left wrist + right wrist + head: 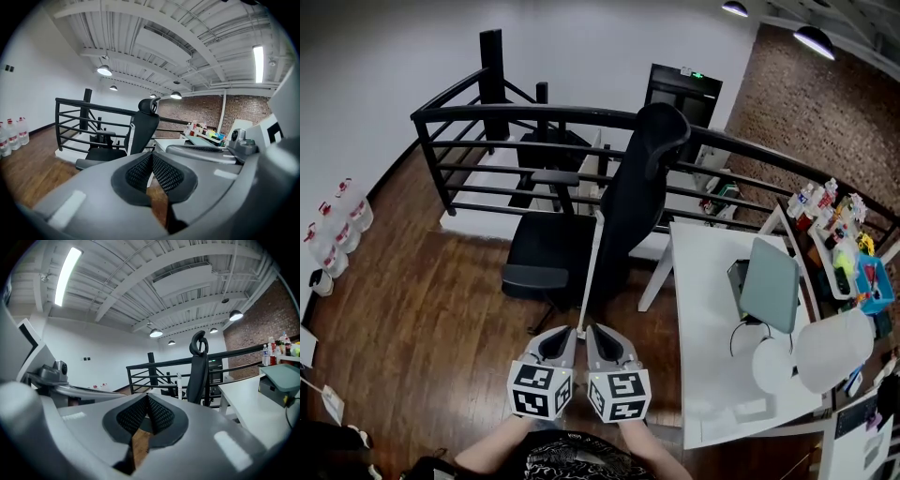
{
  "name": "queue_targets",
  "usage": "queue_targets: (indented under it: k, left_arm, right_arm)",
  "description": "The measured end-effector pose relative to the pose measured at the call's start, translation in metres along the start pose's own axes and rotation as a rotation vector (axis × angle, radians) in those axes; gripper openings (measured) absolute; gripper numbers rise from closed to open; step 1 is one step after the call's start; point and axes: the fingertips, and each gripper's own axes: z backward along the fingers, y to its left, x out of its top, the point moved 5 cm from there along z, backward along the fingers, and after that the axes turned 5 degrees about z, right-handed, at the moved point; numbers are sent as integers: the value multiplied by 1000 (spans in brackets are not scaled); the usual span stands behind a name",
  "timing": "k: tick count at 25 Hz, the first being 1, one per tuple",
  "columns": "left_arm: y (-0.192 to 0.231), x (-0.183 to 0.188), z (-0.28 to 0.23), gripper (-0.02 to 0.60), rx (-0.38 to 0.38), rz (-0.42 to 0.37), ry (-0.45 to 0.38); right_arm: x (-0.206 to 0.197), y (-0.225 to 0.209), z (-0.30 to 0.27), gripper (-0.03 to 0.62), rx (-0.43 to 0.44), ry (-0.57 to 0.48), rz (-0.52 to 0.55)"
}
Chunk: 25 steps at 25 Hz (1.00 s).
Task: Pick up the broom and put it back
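Head view has the broom (592,267), a thin white pole, propped steeply against the black office chair (623,197), with its lower end coming down just ahead of the left gripper (570,330) and the right gripper (593,330). The two grippers sit side by side, and each gripper view shows its own jaws pressed together with nothing between them. Dark wooden floor (422,281) lies under the chair, a black railing (459,122) runs behind it, a white table (703,319) stands to the right, water bottles (337,230) line the left wall and a brick wall (825,103) closes the far right.
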Motion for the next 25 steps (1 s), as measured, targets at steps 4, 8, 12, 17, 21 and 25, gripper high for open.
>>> queue_targets:
  k: [4, 8, 12, 17, 21, 25]
  left_arm:
    - [15, 15, -31, 3, -16, 8, 8]
    - [31, 35, -61, 3, -39, 1, 23]
    - [49, 48, -91, 3, -66, -2, 50]
    - [69, 62, -123, 3, -98, 0, 71]
    - [84, 70, -143, 3, -117, 0, 84]
    - [101, 77, -159, 4, -131, -8, 101]
  right_arm:
    - [5, -17, -33, 0, -9, 8, -2]
    - [14, -31, -66, 0, -26, 19, -2]
    - [20, -44, -98, 0, -52, 33, -9]
    - [23, -60, -134, 0, -95, 43, -18]
    - [21, -71, -160, 13, -121, 65, -30]
    - [15, -80, -188, 36, -132, 86, -49]
